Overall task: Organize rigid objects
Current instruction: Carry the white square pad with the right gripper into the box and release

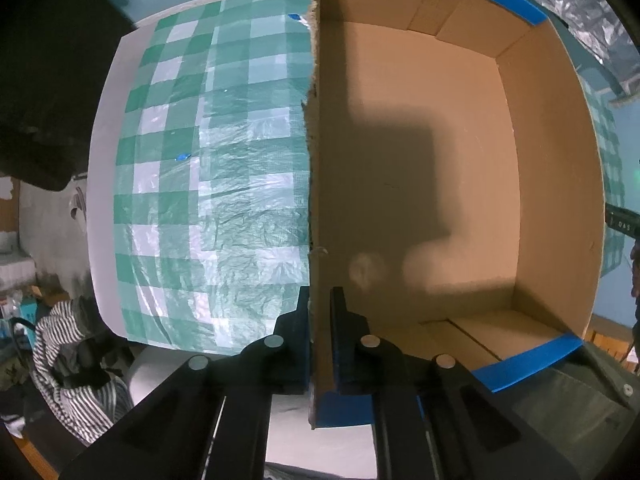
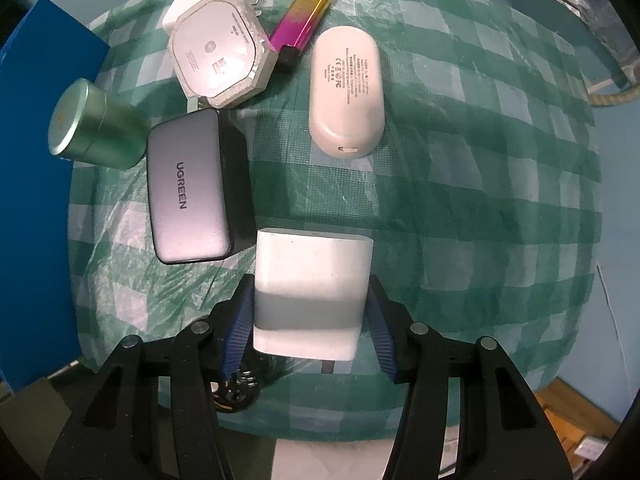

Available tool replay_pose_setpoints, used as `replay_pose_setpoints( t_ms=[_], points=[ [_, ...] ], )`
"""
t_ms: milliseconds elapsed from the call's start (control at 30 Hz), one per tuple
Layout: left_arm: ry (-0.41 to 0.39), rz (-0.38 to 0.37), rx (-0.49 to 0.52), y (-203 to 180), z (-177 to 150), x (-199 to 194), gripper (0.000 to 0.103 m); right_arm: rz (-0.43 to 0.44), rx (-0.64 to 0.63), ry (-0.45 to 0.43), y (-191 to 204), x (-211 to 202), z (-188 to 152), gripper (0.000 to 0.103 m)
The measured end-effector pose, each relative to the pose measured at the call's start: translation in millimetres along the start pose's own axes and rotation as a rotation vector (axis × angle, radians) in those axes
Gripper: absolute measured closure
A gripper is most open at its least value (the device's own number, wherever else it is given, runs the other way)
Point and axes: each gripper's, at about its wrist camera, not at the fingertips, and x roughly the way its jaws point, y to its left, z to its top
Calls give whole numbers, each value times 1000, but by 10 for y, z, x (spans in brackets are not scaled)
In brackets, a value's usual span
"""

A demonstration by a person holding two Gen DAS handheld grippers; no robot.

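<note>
My left gripper (image 1: 320, 312) points straight down w/ its jaws clamped on the upright side wall of the cardboard box (image 1: 420, 128), one finger outside, one inside. The box is open-topped, brown inside, blue outside, bare floor. It sits on the bench (image 1: 208, 152), which has a green-and-white check plastic cover, off to the left of the wall in that view. My right gripper (image 2: 310, 312) also points down; its jaws bracket a white charger block (image 2: 310, 280) near me, blue pads (image 2: 240, 320) at both flanks. Pads look to be on or just at the sides; can't tell for sure if they press. Other items lie farther out on the same cover: grey UGREEN charger (image 2: 192, 196) just left of the white block, green metal tin (image 2: 92, 124) far left beside the box's blue wall, white octagonal case (image 2: 222, 50) beyond, pink-gold lighter (image 2: 302, 20) just right of it, white oval case (image 2: 346, 92) far right-center.
</note>
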Motion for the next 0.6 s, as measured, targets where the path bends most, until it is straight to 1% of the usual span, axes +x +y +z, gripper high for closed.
replay_pose_setpoints(
  t_ms=[100, 167, 267, 400, 600],
  points=[
    [7, -7, 2, 17, -13, -22, 95, -22, -8, -1, 41, 73, 20, 51],
    [6, -9, 7, 15, -28, -28, 95, -27, -13, -10, 67, 101, -113, 51],
    [8, -9, 12, -2, -40, -35, 95, -35, -8, -16, 122, 137, -153, 52],
    [11, -10, 20, -8, -45, -20, 95, -13, 8, -40, 124, -5, -192, 52],
    [18, -15, 21, -32, -75, -5, 95, -3, -16, -58, 199, -293, -146, 52]
  ],
)
